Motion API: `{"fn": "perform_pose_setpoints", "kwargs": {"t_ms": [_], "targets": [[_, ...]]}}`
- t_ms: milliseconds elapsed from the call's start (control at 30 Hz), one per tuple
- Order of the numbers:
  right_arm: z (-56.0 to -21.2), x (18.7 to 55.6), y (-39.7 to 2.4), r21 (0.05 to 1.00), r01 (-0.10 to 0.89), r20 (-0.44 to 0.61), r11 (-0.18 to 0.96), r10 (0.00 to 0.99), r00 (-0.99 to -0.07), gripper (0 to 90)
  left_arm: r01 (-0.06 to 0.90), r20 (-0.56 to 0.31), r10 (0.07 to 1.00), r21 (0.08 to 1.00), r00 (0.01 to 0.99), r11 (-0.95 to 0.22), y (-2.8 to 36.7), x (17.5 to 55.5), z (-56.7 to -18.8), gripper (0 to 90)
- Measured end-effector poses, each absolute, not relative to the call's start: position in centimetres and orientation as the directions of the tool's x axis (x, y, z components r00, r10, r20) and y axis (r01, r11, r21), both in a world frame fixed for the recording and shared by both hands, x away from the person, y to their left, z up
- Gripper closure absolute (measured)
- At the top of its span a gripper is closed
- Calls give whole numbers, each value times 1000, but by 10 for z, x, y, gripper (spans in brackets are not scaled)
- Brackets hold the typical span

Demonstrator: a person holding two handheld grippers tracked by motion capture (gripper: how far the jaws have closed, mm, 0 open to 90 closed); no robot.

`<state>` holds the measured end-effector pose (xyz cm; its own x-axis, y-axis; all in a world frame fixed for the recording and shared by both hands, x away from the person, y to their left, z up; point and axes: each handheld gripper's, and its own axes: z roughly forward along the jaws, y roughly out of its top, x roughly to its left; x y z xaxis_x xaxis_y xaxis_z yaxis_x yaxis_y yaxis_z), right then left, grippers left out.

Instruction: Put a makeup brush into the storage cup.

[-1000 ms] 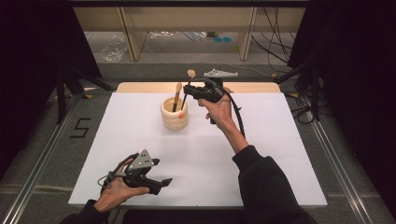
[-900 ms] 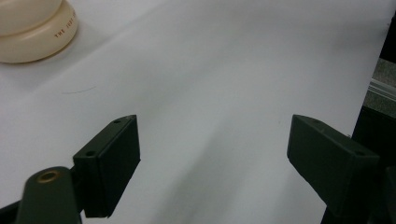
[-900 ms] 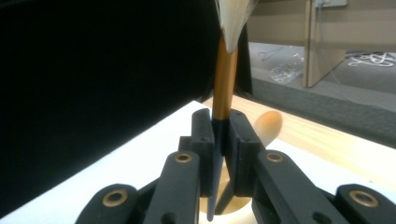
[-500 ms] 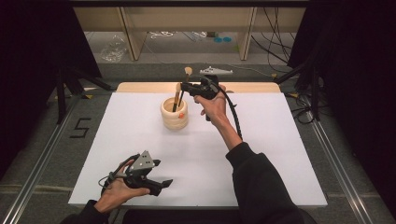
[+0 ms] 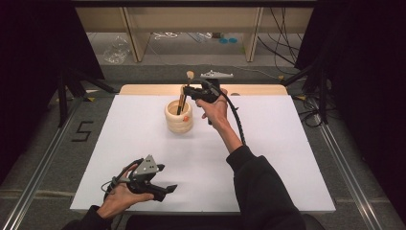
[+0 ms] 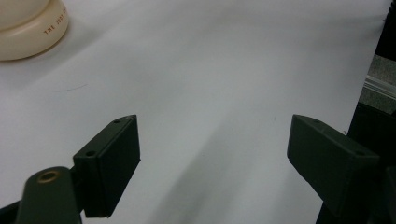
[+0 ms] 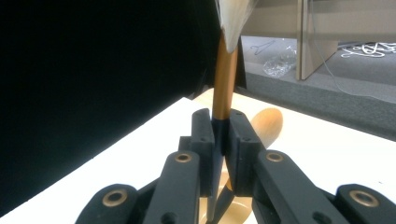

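A cream ribbed holder (image 5: 179, 118) stands on the white table top (image 5: 268, 143), toward the back. My right gripper (image 5: 186, 91) hovers just above its right rim, shut on a brush (image 5: 181, 101) with a black handle, copper ferrule and pale bristle tip. The brush's lower end dips into the holder. Seen from the right gripper view, the pads (image 7: 204, 135) clamp the brush (image 7: 224, 79) where handle meets ferrule, with a wooden spoon-like piece (image 7: 267, 123) behind. My left gripper (image 5: 166, 178) rests open near the front left edge. The left gripper view has its jaws wide apart (image 6: 215, 158) over bare table, the holder (image 6: 28, 28) far off.
A wooden strip (image 5: 143, 89) borders the table's back edge, and a grey plate (image 5: 216, 74) lies beyond it. Metal rails run along both sides. A "5" mark (image 5: 82, 130) is on the floor at left. Black curtains flank the table.
My right gripper has shifted slightly left and down with the brush, bringing it closer over the holder. The left gripper has stayed where it was.
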<state>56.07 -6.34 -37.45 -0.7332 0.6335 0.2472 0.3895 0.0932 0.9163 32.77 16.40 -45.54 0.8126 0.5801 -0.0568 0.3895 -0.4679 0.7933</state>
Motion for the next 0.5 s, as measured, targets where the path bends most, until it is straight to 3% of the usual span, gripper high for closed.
{"fn": "perform_pose_setpoints", "kwargs": {"t_ms": [500], "targets": [[-387, 562, -53, 909, 398, 241, 121, 626, -741, 831, 395, -65, 575, 789, 816, -471, 164, 328, -457, 170]]}}
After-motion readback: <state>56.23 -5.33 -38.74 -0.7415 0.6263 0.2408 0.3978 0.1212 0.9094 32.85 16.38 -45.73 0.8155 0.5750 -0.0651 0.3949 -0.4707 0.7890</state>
